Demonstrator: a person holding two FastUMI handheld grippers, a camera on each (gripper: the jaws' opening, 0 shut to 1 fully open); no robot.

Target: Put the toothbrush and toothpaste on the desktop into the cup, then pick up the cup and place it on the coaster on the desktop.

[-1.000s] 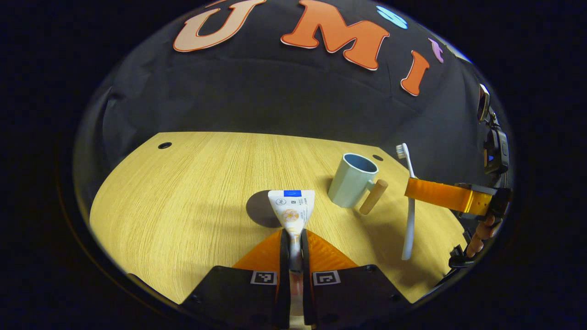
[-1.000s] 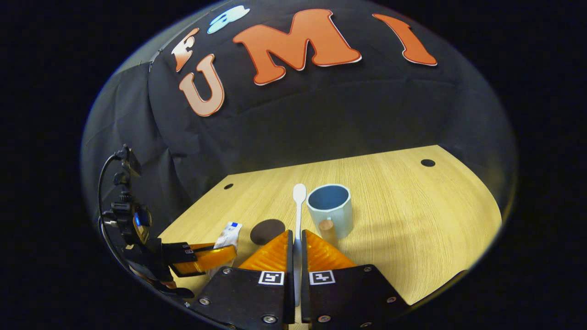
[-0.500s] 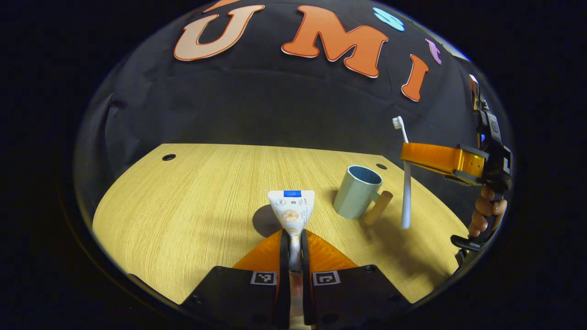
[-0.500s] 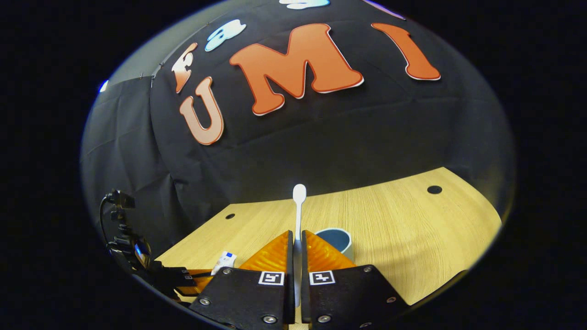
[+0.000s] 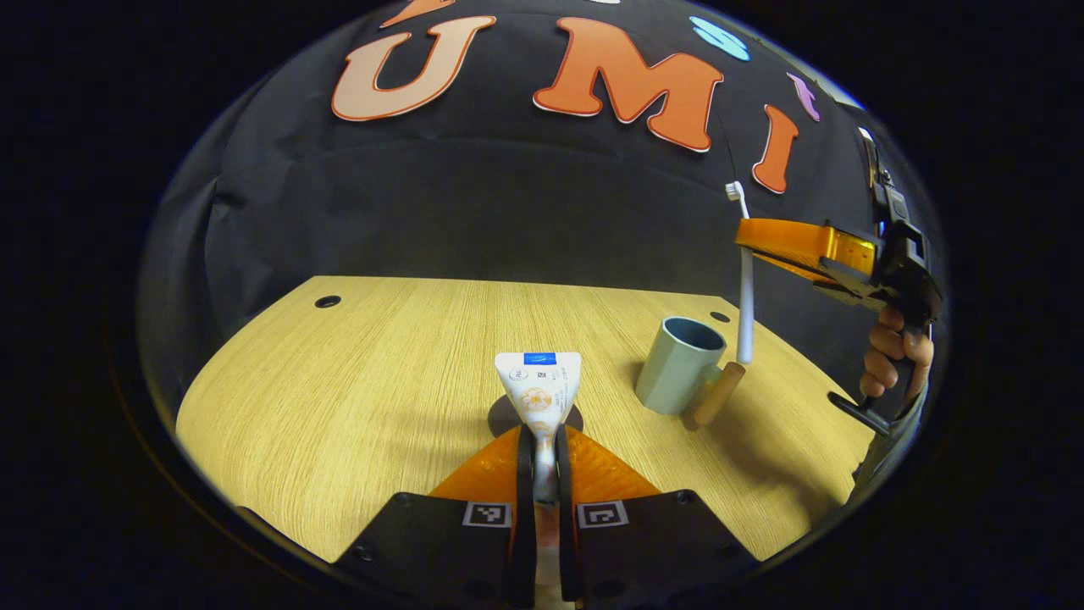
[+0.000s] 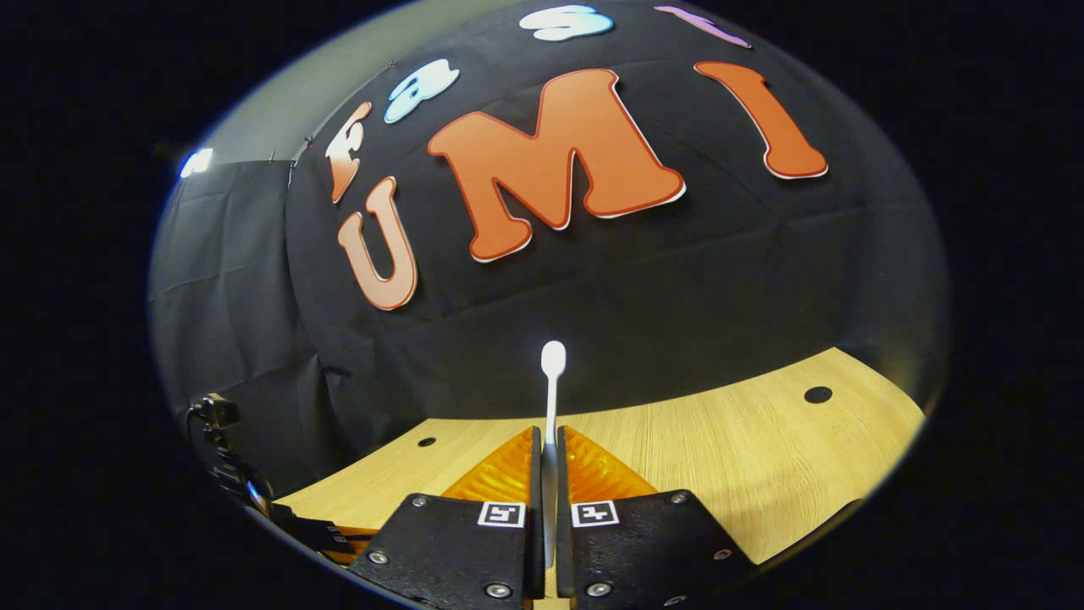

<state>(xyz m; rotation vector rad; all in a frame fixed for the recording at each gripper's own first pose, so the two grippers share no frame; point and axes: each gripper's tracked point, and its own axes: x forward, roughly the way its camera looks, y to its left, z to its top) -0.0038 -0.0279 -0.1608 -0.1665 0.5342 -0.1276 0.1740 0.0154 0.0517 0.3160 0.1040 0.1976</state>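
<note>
Both grippers loaded above the desk [image 5: 339, 398].
Left gripper [image 5: 542, 453] clamps the toothpaste [image 5: 539, 390]; right gripper [image 6: 549, 462] grips the toothbrush [image 6: 551, 381], hanging upright beside the cup [image 5: 682, 364].

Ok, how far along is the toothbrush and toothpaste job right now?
Nothing is in the cup yet. In hand: the right gripper is shut on the toothbrush, held upright with its lower end just above the cup's rim, and the left gripper is shut on the toothpaste. Left: drop both in, then move the cup onto the dark coaster, which lies behind the toothpaste.
</note>
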